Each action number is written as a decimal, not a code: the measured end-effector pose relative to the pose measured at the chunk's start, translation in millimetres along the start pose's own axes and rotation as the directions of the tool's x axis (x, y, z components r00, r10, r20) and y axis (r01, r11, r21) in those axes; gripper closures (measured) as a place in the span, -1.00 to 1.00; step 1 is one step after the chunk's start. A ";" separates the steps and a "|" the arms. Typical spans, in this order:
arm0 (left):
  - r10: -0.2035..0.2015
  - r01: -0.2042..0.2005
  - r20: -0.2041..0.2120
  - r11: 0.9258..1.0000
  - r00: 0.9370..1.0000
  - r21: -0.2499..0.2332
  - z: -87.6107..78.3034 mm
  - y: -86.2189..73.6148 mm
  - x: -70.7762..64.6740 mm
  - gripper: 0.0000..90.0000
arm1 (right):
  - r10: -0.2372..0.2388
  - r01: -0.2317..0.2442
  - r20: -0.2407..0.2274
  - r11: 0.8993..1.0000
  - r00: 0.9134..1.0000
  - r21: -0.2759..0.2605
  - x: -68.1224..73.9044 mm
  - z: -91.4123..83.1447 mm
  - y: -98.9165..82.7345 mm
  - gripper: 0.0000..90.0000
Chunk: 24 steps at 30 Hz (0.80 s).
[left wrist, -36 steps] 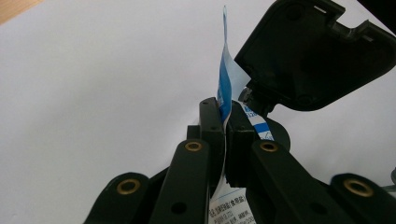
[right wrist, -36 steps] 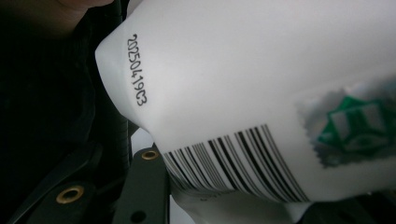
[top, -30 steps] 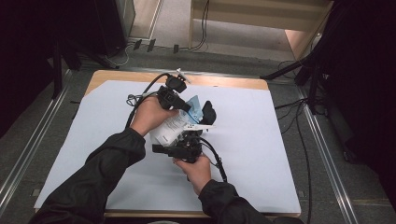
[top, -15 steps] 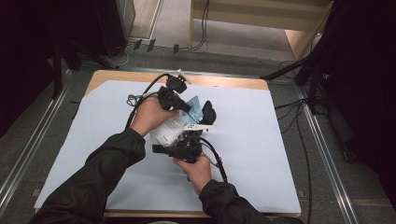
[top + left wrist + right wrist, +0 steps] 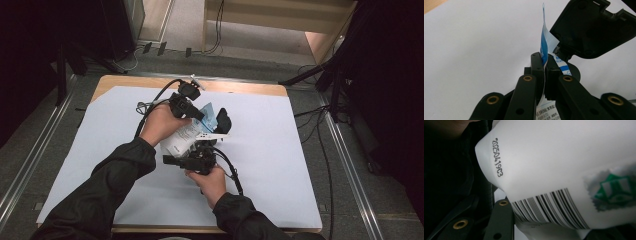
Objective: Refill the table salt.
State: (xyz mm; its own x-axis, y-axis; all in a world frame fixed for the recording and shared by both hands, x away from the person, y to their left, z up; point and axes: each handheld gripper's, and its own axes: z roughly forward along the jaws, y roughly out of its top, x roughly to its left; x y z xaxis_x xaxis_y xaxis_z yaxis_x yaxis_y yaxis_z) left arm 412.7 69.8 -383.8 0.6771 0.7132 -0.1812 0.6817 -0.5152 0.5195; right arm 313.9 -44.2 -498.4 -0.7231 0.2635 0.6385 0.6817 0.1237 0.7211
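Note:
A white pouch [image 5: 182, 137] with a blue top is held above the pale table sheet between both grippers. In the left gripper view my left gripper [image 5: 545, 65] is shut on the pouch's blue and white top edge [image 5: 544, 47]. A black plastic clip-like piece [image 5: 594, 27] sits against that edge just beyond the jaws; it is also in the high view [image 5: 223, 120]. My right gripper [image 5: 200, 152] is at the pouch's lower end. In the right gripper view the pouch's white face [image 5: 564, 170] with barcode, date code and green mark lies over the jaws, and the fingertips are hidden.
A pale sheet [image 5: 300, 165] covers the wooden table [image 5: 240, 87]. Cables trail from both grippers over the sheet. Metal rails [image 5: 350, 165] run along the table's sides, and dark stands and cables are on the floor behind.

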 end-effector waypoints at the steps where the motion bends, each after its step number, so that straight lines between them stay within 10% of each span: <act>1: -0.001 0.001 0.000 1.000 1.000 0.000 0.1 -0.1 -0.2 0.99 | -0.004 0.004 0.001 1.000 1.000 0.001 0.1 0.2 -0.1 0.44; 24: 0.019 -0.019 0.007 1.000 1.000 0.016 -2.8 0.6 -3.8 0.99 | 0.029 -0.029 -0.052 1.000 0.998 -0.011 -0.5 0.4 -0.2 0.47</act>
State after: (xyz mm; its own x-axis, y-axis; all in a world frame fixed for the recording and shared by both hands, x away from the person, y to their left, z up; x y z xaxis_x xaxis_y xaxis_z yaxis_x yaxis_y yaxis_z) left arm 409.8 68.1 -380.5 0.6917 0.7002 -0.1768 0.6730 -0.5362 0.5095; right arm 314.2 -43.9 -499.0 -0.7081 0.2169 0.6720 0.7013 0.1055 0.7050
